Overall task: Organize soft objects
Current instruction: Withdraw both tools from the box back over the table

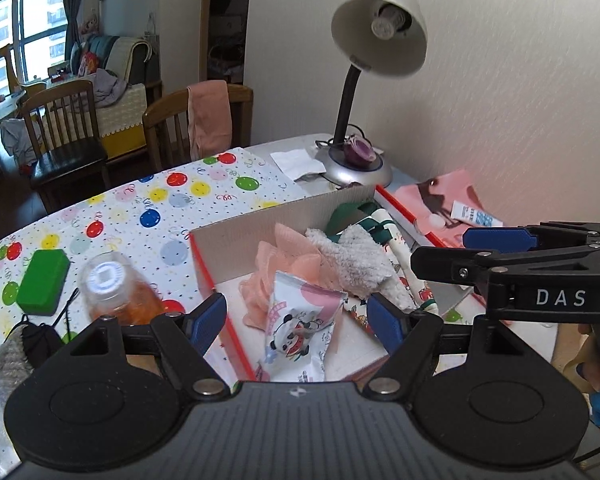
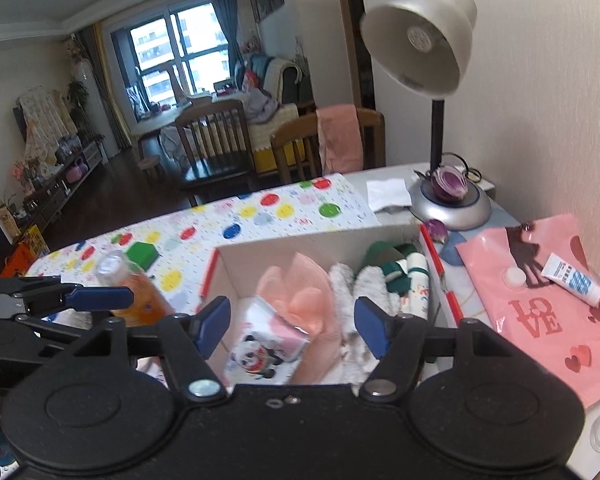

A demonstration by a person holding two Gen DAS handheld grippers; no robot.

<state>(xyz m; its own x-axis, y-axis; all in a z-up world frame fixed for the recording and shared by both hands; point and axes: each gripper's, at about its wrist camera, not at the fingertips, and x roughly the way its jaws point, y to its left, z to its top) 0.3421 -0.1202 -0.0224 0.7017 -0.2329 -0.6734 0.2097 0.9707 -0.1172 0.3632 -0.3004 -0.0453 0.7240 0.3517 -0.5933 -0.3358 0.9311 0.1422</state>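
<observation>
A cardboard box (image 1: 236, 236) with red edges sits on the table and holds soft things: a peach mesh bath sponge (image 1: 284, 256), a white fluffy cloth (image 1: 352, 260), a green and white fabric item (image 1: 364, 216) and a panda tissue pack (image 1: 300, 328). My left gripper (image 1: 296, 320) is open and empty just above the tissue pack. My right gripper (image 2: 292, 322) is open and empty over the same box (image 2: 320, 244), above the tissue pack (image 2: 264, 348) and sponge (image 2: 300, 292). The right gripper also shows at the right of the left wrist view (image 1: 500, 248).
An orange-liquid bottle (image 1: 116, 292), a green block (image 1: 42, 282) and a dark cloth (image 1: 36, 340) lie left of the box on the balloon-print tablecloth (image 1: 160, 200). A desk lamp (image 2: 440, 120), a halved onion (image 2: 448, 182), a pink bag (image 2: 540, 312) and a tube (image 2: 572, 278) stand right, by the wall.
</observation>
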